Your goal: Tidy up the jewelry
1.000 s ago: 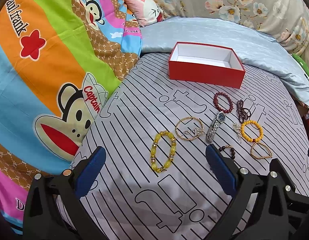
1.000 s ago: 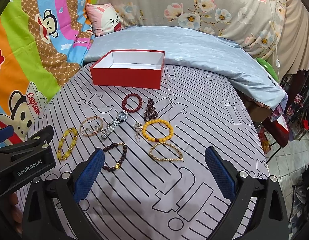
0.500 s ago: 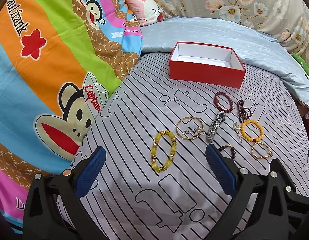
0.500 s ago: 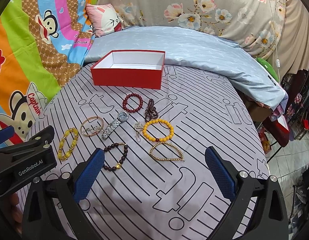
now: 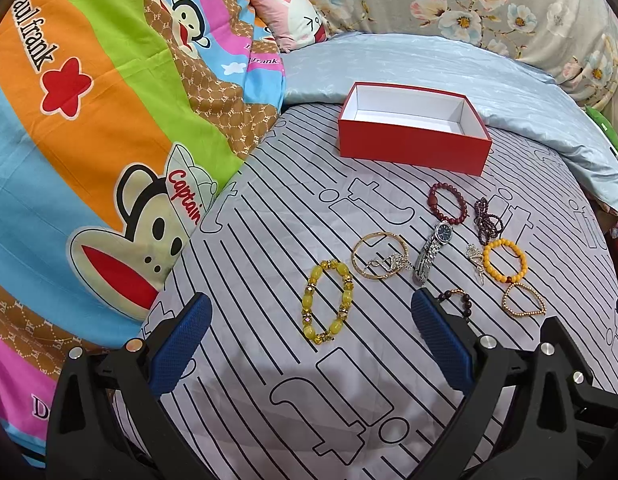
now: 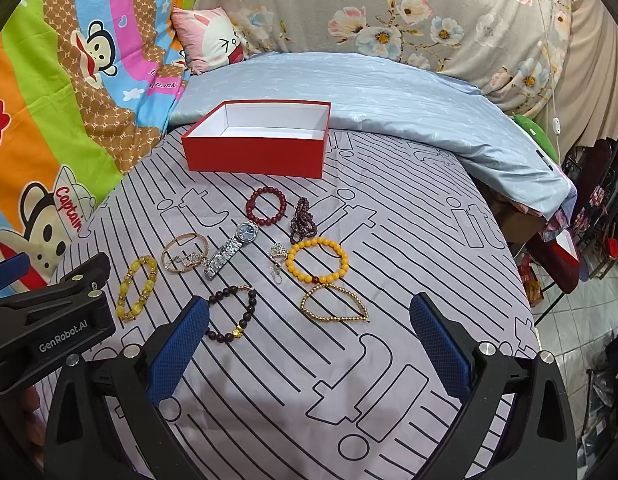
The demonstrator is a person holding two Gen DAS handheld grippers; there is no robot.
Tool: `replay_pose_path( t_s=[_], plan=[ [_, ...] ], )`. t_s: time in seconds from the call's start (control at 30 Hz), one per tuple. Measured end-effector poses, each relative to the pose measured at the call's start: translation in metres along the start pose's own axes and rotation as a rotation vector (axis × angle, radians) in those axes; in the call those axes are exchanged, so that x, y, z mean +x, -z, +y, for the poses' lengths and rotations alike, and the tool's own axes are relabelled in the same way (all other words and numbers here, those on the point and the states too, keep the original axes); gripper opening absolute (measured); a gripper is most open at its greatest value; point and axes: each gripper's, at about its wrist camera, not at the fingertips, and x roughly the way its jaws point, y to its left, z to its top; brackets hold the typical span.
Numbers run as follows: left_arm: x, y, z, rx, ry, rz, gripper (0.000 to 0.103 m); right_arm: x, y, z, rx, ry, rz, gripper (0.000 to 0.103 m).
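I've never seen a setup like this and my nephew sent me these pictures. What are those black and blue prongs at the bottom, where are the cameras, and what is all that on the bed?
There is no robot here. A person holds a two-finger gripper in each hand, and a wide-angle camera on each one looks forward along its fingers. One picture comes from the left gripper, the other from the right gripper. The blue prongs are the finger pads. Both grippers are open and hold nothing.

On the striped bedsheet lies jewelry: a yellow bead bracelet, a gold bangle, a silver watch, a dark red bead bracelet, an orange bead bracelet and several more. Behind them stands an open red box; nothing shows inside it.
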Motion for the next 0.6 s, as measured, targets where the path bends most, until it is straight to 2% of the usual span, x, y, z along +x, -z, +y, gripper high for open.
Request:
replay_pose_path(
  t_s=[0.47, 0.6],
  plan=[
    [0.008, -0.001, 0.005, -0.001, 0.002, 0.001, 0.095, 0.005, 0.001, -0.001, 0.006, -0.020, 0.012, 0.096],
    [0.024, 0.000, 0.011, -0.025, -0.001, 0.036, 0.095, 0.016, 0.004, -0.010, 0.019, -0.042, 0.030, 0.096]
  ],
)
